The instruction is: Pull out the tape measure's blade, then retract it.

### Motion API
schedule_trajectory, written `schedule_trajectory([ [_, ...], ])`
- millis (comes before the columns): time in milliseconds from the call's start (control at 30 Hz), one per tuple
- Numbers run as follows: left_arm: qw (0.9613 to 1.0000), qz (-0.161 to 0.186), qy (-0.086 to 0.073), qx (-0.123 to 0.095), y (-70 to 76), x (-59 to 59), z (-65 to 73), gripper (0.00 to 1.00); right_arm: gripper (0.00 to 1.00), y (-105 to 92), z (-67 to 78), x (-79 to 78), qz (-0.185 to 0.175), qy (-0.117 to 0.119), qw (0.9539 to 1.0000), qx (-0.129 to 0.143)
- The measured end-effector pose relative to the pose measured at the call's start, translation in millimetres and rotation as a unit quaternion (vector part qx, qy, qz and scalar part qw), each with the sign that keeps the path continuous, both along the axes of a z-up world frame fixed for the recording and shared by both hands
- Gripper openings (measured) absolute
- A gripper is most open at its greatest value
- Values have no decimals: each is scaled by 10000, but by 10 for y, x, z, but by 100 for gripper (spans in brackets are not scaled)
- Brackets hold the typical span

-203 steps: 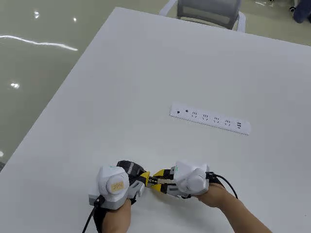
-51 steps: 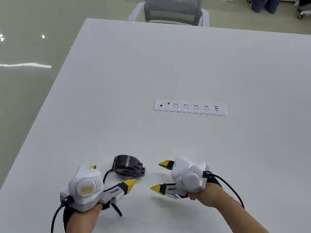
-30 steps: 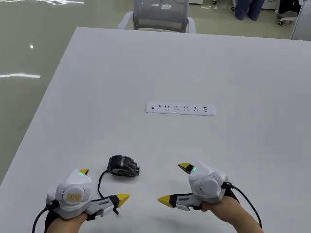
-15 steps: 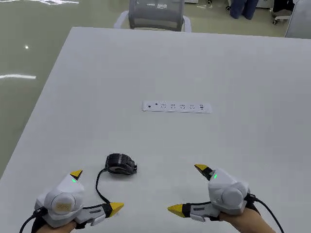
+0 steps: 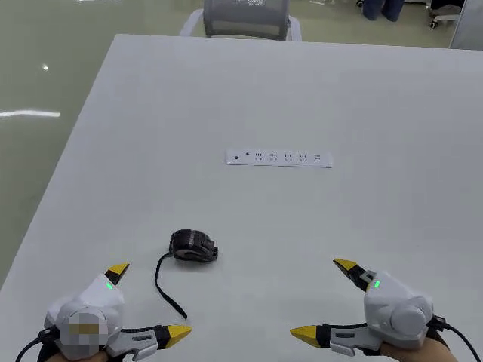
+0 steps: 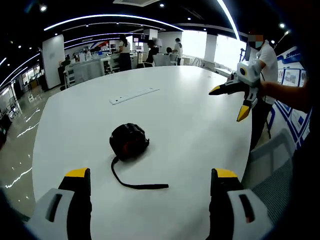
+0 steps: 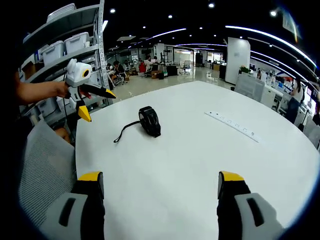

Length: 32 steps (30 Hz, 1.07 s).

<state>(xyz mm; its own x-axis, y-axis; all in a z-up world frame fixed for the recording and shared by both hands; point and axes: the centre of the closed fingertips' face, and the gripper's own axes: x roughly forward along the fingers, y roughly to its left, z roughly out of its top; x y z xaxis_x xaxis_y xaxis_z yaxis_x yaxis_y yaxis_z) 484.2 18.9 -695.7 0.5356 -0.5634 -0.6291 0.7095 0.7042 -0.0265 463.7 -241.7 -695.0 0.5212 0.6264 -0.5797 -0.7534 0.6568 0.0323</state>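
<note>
Your left tongs (image 5: 148,300) and right tongs (image 5: 324,299) gape empty near the tape measure (image 5: 193,246), whose strap (image 5: 161,286) could snag them.

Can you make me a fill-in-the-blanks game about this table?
The tape measure lies on a ___ table.
The left hand-held gripper and the right hand-held gripper both stand ___.
The power strip lies ___ from the person than the tape measure.
Missing words: white; open; farther.
</note>
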Motion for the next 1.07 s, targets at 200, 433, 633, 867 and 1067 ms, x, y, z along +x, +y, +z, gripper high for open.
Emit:
schedule_trajectory([
  [200,9999,49,57,-81,48,-55,22,99,98,-126,84,-51,-77,-62,9999,20],
  [433,9999,71,-63,-107,90,-78,139,99,97,-303,164,-103,-193,-120,9997,-27],
  [633,9998,73,-158,-122,134,-80,228,99,97,-399,202,-169,-239,-88,9997,-67],
  [867,9997,72,-184,-129,196,-87,256,99,97,-418,225,-165,-287,-99,9995,-33],
  [1067,9998,83,-163,-124,212,-65,214,99,97,-368,190,-126,-288,-94,9995,-21],
])
